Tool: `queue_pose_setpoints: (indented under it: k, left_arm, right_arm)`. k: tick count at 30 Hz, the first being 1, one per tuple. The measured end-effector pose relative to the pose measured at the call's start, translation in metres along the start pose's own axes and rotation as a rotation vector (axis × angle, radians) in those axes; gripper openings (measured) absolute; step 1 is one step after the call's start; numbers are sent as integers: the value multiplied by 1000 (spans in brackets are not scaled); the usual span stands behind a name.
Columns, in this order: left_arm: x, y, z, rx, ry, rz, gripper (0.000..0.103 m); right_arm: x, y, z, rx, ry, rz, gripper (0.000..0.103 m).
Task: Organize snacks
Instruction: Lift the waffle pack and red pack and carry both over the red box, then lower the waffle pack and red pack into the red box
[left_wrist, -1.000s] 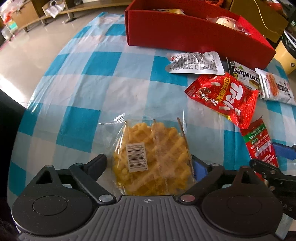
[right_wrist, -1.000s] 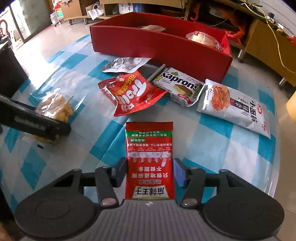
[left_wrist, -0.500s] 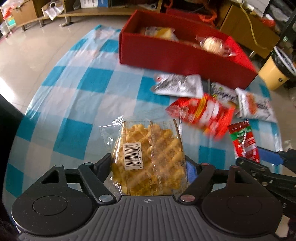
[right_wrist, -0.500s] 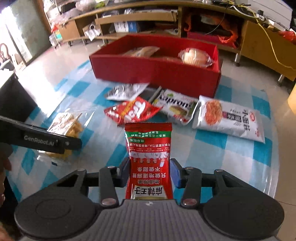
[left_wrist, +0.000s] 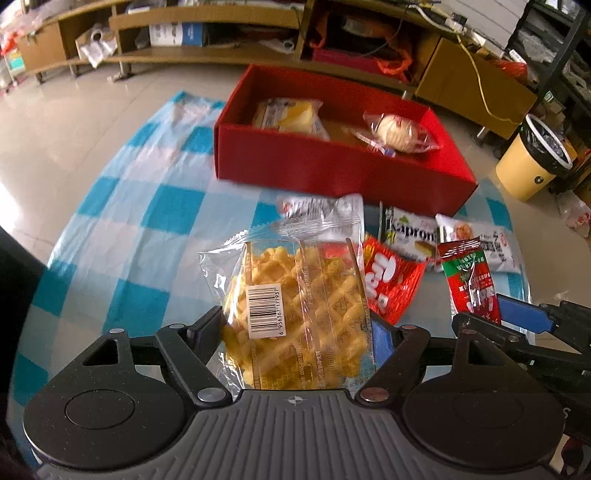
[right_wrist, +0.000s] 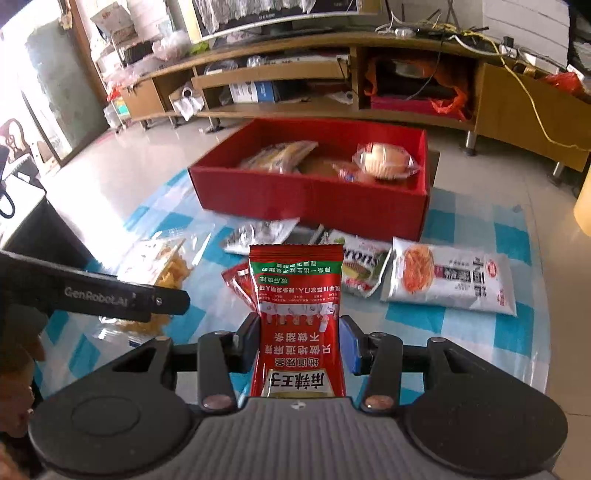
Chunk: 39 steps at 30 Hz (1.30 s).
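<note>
My left gripper (left_wrist: 297, 332) is shut on a clear bag of yellow waffle crisps (left_wrist: 295, 314), lifted off the checked tablecloth (left_wrist: 129, 221). My right gripper (right_wrist: 300, 339) is shut on a red and green sachet (right_wrist: 297, 314), also held above the table; the same sachet (left_wrist: 471, 280) shows at the right of the left wrist view. The red box (left_wrist: 332, 170) stands at the far side and holds a yellow packet (left_wrist: 291, 116) and a wrapped bun (left_wrist: 400, 133). In the right wrist view the red box (right_wrist: 314, 199) lies straight ahead.
Loose on the cloth before the box lie a silver packet (right_wrist: 258, 236), a red snack bag (left_wrist: 391, 280), a Kapron wafer pack (left_wrist: 410, 232) and a white noodle-snack pack (right_wrist: 450, 277). A yellow bin (left_wrist: 532, 158) stands beyond the table's right edge. Low wooden shelving (right_wrist: 332, 74) runs along the back.
Both grippers closed on their packets and rose, lifting the waffle bag and the sachet off the cloth. Both views tilted up, bringing the inside of the red box into sight.
</note>
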<state>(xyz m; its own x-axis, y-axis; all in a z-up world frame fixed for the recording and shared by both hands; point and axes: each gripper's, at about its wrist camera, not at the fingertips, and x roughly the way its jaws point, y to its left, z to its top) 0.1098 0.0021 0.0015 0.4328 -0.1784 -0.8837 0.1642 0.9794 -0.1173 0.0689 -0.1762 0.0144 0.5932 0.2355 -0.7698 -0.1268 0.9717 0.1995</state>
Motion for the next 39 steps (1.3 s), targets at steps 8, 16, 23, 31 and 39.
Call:
queue_pose_setpoints:
  k: [8,16,23,31,39]
  left_arm:
    - [-12,-13,17,29,-82,26,82]
    - [-15,-19,40,21,-128,25,82]
    - [-14,-25,60,19,-170,39,83]
    - [-10,-29,80,21,-200,52,83]
    - [0,-33,99,30,-219,71,83]
  right_arm:
    - [-8,2,22,0,-77,9,43]
    - [-10,-3,41,10,-127,1,43]
    - [-10,-11,62,24,-175,-13,43]
    - [-5,-19,78,34,-198,-28,43]
    - [6,-25,93,38,-208,-32,43]
